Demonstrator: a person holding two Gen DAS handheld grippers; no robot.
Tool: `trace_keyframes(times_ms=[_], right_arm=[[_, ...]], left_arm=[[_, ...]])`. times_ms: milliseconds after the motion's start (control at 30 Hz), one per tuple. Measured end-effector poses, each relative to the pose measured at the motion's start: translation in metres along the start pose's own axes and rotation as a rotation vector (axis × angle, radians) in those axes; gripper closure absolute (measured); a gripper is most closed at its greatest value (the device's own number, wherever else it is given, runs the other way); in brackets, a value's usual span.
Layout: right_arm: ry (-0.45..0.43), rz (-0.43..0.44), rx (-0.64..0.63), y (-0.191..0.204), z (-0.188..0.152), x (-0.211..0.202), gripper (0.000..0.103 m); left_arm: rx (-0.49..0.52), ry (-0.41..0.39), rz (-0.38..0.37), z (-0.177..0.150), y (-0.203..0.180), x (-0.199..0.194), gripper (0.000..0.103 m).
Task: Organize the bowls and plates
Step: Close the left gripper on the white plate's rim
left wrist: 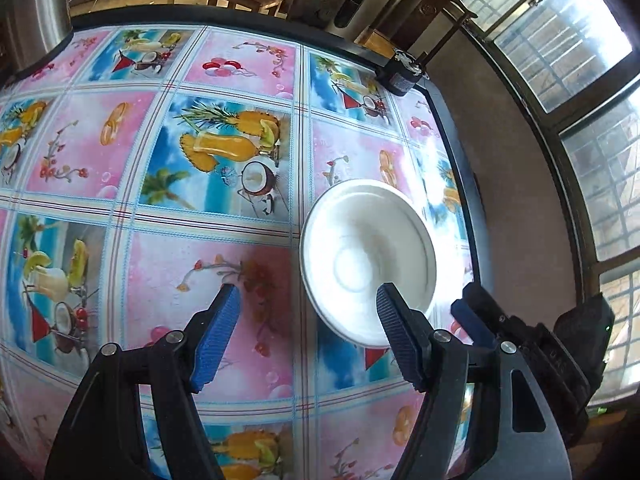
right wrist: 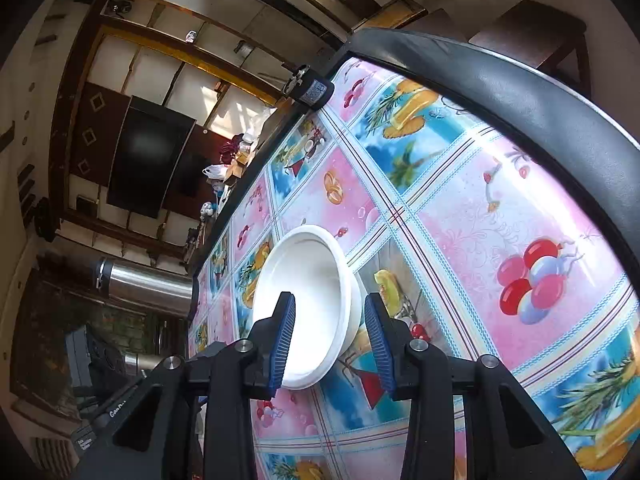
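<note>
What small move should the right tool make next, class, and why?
Probably close the right tool on the white bowl. Its open fingers already straddle the bowl's near rim, one inside and one outside, so a squeeze should secure it. The left tool is open, holding nothing.

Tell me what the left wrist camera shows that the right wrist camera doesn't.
Only the left wrist view shows the barred windows beside the table, and both tongs at once: the left tongs open over the cloth, the right tongs at the bowl's near edge. Only the right wrist view shows the dark screen on the wall, and the right tongs open astride the bowl's rim. Both show the white bowl, the fruit-print tablecloth and a steel flask.
</note>
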State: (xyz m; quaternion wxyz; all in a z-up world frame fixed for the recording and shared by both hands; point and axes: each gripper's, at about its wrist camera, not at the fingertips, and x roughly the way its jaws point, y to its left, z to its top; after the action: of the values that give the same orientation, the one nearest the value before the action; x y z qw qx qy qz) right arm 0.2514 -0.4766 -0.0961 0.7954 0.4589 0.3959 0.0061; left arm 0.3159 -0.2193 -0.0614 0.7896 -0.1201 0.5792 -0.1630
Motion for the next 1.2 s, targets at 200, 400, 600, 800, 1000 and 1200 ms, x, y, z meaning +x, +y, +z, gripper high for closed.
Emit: trace_keyframes(times_ms=[200, 400, 600, 800, 1000, 1200], right_arm=[[0.001, 0.008, 0.022, -0.007, -0.005, 0.018, 0.064], [-0.029, 0.026, 0.037, -0.009, -0.006, 0.018, 0.063], [-0.046, 0.034, 0.05, -0.011, -0.007, 0.018, 0.064], [-0.053, 0.037, 0.053, -0.011, -0.009, 0.017, 0.064], [-0.057, 0.024, 0.043, -0.009, -0.01, 0.018, 0.079], [-0.057, -0.004, 0.059, -0.014, -0.01, 0.022, 0.088]], left_arm=[[-0.031, -0.013, -0.067, 0.002, -0.008, 0.012, 0.033], [0.004, -0.021, -0.097, 0.001, -0.018, 0.017, 0.033], [0.013, -0.04, -0.101, 0.0, -0.019, 0.016, 0.039], [0.022, -0.034, -0.07, -0.002, -0.016, 0.023, 0.057], [0.015, -0.023, -0.052, -0.003, -0.013, 0.03, 0.067], [0.01, -0.035, -0.049, -0.004, -0.013, 0.029, 0.079]])
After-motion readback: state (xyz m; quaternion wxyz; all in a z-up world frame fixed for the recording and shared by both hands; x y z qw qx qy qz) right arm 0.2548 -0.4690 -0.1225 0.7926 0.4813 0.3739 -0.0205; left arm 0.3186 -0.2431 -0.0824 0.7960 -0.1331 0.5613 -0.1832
